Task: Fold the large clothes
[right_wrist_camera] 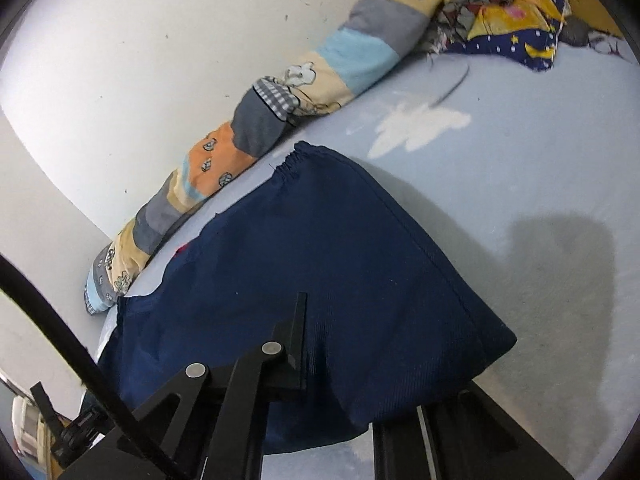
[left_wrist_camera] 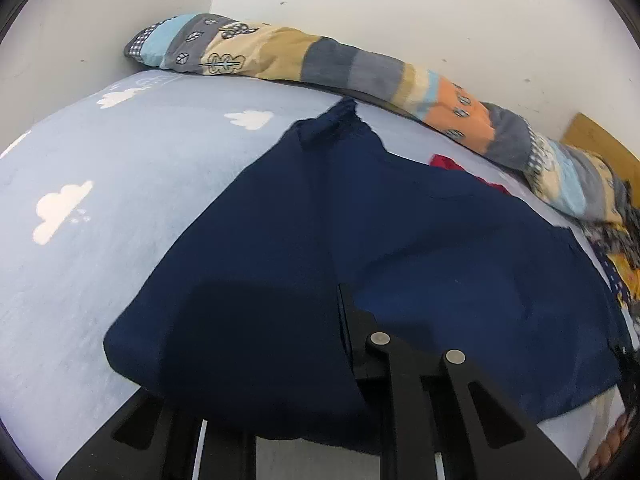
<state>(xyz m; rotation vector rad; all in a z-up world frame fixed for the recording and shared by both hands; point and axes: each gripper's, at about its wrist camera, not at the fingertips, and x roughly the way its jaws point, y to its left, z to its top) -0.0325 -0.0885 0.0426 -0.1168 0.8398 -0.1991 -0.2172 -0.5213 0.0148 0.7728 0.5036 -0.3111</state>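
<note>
We hold one navy garment (left_wrist_camera: 400, 240) by its near edge. The cloth drapes over both tongs and spreads ahead of them on the sheet (left_wrist_camera: 120, 168). The left tongs (left_wrist_camera: 312, 344) and right tongs (right_wrist_camera: 340, 352) each look clenched on it. We judge a fold is underway; next, carry the edge forward evenly. One bolster (left_wrist_camera: 360, 68) lies beyond.

Navy garment (right_wrist_camera: 320, 280): matt ribbed cloth; bedsheet (left_wrist_camera: 100, 260): soft, fuzzy.
</note>
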